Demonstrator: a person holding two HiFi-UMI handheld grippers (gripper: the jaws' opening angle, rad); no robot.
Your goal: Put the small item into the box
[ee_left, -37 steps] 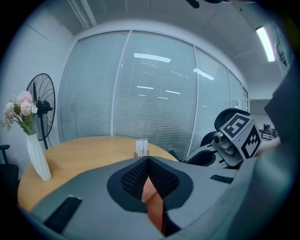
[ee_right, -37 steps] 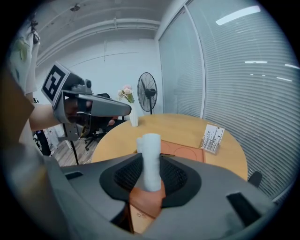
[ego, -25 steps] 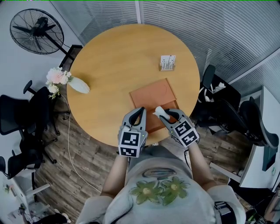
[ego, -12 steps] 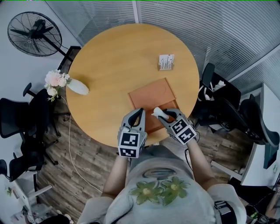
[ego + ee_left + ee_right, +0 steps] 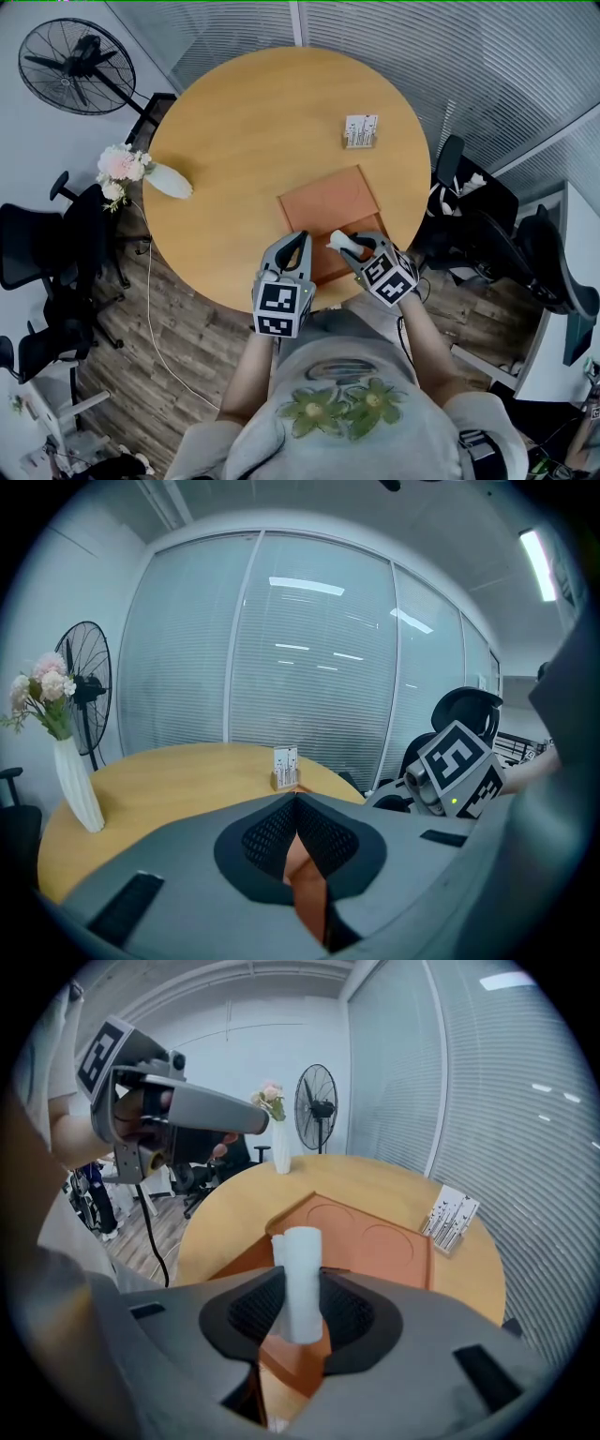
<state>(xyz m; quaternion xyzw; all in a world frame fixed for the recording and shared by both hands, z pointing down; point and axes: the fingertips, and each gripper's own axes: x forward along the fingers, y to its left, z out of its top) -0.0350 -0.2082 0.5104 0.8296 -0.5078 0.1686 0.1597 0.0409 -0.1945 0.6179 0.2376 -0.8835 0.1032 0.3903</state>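
Observation:
An orange flat box (image 5: 328, 208) lies on the round wooden table (image 5: 244, 131), near its front edge. My right gripper (image 5: 356, 247) hovers over the box's near part, shut on a small white roll (image 5: 339, 241). In the right gripper view the roll (image 5: 301, 1274) stands upright between the pads, and beyond it the orange box (image 5: 375, 1241) shows two round recesses. My left gripper (image 5: 296, 242) hangs just left of the box's near corner, jaws together and holding nothing. In the left gripper view its pads (image 5: 272, 832) meet, with a strip of orange below them.
A small card holder (image 5: 360, 132) stands at the table's far right. A white vase with flowers (image 5: 169, 183) lies at the left rim. A floor fan (image 5: 80, 66) and office chairs (image 5: 37, 253) surround the table. A cable runs over the wooden floor at left.
The right gripper has shifted slightly left and toward the box with the white roll still in it. The left gripper has not moved.

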